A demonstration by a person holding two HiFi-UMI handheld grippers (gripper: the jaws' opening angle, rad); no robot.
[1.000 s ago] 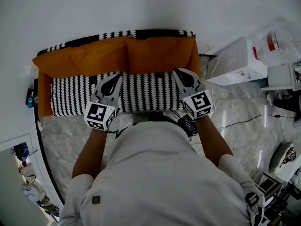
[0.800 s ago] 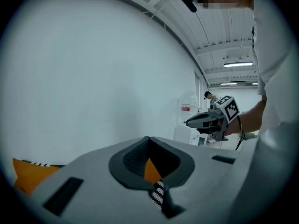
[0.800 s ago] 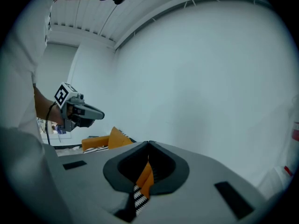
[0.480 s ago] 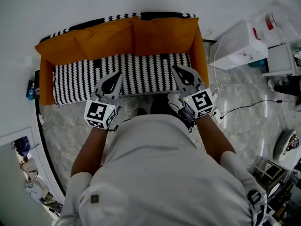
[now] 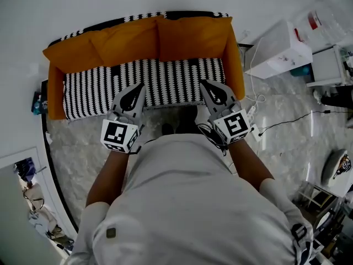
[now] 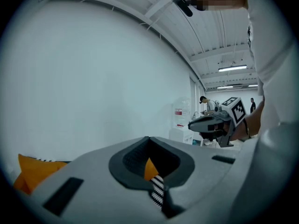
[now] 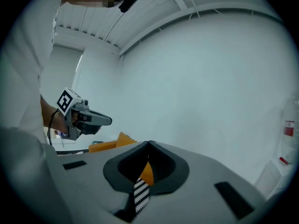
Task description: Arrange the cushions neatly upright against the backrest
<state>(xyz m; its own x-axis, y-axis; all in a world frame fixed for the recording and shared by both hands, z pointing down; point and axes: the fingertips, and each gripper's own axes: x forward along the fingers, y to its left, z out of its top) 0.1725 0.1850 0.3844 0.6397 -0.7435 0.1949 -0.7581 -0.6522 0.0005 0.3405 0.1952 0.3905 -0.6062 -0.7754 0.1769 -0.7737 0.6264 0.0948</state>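
One orange cushion (image 5: 118, 40) and a second orange cushion (image 5: 193, 36) lean side by side against the backrest of the striped sofa (image 5: 165, 77), while the left gripper (image 5: 137, 88) and right gripper (image 5: 205, 85) hover above the front of its seat, clear of both cushions, fingers together and empty.

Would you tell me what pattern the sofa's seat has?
The seat is black-and-white striped, clearest in the head view.

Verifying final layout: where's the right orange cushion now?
Head view, upper centre-right: the right orange cushion stands against the sofa backrest, beside the left cushion, behind the striped seat.
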